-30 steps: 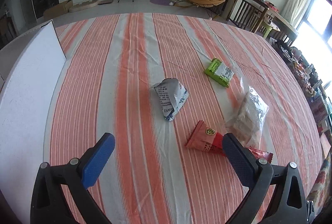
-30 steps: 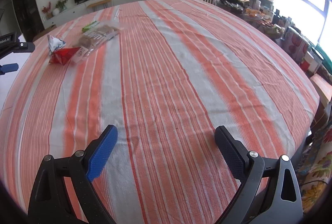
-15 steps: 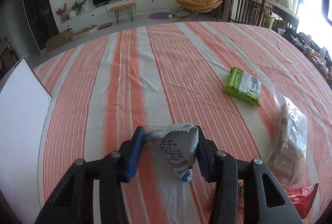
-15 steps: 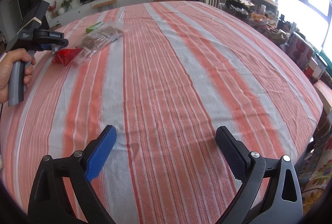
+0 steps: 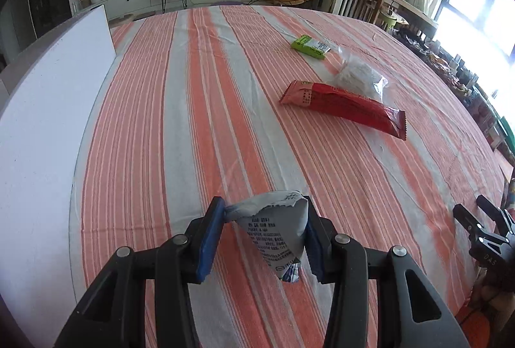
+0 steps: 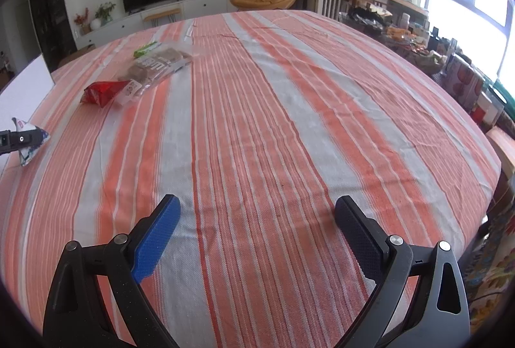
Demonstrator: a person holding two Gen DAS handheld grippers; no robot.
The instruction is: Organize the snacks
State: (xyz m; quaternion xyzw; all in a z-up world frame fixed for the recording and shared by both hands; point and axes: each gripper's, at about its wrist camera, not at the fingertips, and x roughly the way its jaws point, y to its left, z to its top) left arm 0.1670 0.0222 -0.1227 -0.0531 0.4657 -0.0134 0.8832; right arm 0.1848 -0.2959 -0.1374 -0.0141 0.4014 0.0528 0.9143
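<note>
My left gripper [image 5: 262,212] is shut on a small grey-white snack packet [image 5: 273,229], held above the striped tablecloth; the packet [image 6: 27,142] also shows at the far left of the right wrist view. On the cloth beyond lie a long red snack pack [image 5: 344,106], a clear bag of brown biscuits [image 5: 357,74] and a green packet [image 5: 310,47]. The same red pack [image 6: 103,92], clear bag [image 6: 154,69] and green packet [image 6: 146,49] appear in the right wrist view. My right gripper [image 6: 256,229] stands open over bare cloth, nothing between its fingers.
A white board [image 5: 42,109] covers the table's left side. The striped tablecloth [image 6: 289,122] spreads wide around the right gripper. Cluttered shelves and boxes [image 6: 463,80] stand past the right edge. The right gripper's body [image 5: 486,238] shows at the left view's right edge.
My left gripper went forward to the grey-white packet, shut on it, then pulled back toward the near-left with the packet in it. The right gripper has stayed in place, open.
</note>
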